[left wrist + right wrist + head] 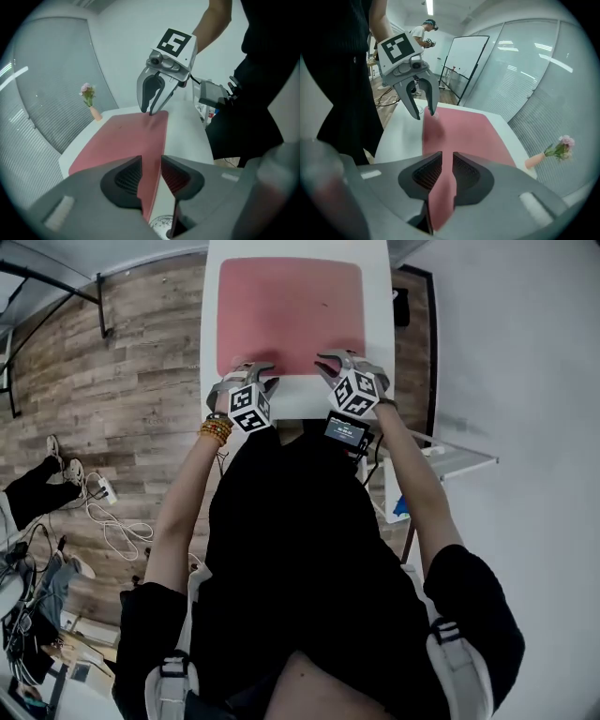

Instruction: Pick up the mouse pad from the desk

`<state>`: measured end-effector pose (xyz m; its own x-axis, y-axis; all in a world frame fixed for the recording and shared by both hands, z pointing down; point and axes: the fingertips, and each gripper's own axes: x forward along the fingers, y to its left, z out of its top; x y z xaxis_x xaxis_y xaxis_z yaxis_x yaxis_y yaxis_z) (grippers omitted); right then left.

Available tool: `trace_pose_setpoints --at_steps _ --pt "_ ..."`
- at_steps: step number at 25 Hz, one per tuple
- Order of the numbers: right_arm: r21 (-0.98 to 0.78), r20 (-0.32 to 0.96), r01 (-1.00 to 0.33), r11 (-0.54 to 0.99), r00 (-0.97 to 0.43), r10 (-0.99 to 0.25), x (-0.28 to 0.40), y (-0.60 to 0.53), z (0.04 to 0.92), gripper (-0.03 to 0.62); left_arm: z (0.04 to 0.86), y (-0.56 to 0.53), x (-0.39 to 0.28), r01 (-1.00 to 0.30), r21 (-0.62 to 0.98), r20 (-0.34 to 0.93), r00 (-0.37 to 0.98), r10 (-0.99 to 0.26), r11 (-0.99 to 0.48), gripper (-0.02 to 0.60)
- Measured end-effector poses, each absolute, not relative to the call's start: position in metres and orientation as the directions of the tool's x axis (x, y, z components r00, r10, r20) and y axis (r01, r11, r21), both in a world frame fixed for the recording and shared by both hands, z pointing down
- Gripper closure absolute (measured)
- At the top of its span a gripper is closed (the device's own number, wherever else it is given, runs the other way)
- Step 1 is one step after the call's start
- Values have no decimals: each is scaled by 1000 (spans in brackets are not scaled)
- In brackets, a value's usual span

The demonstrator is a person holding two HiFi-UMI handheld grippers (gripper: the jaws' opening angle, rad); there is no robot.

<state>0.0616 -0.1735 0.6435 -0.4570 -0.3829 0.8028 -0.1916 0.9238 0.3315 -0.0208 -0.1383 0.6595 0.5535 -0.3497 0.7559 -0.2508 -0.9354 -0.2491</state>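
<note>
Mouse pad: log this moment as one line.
mouse pad: flat on desk | left claw: open, at near edge | right claw: open, at near edge | lifted: no

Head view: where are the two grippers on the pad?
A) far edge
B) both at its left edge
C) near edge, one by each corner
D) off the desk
C: the left gripper and right gripper are at the near corners of the pad.

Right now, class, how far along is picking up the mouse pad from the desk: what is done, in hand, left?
Done: the left gripper and right gripper are at the near edge of the mouse pad. In hand: fingers apart, the pad's edge showing between them, no squeeze visible. Left: close, then lift; the pad lies flat on the desk.
</note>
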Motion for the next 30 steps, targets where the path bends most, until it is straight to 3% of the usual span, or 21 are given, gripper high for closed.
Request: trace_pose_setpoints --at_steps 19,22,30 --pt "104 930 -103 989 -343 -134 77 -144 736 436 716 -145 -22 -260 -116 832 502 -236 -959 460" --pt "105 942 -60 993 -315 -119 80 -140 744 478 718 -146 -18 -271 -112 830 503 -240 -956 462" --pt "46 952 -77 996 -297 -67 79 -141 746 484 719 -147 -7 -286 -99 821 518 -241 -953 462"
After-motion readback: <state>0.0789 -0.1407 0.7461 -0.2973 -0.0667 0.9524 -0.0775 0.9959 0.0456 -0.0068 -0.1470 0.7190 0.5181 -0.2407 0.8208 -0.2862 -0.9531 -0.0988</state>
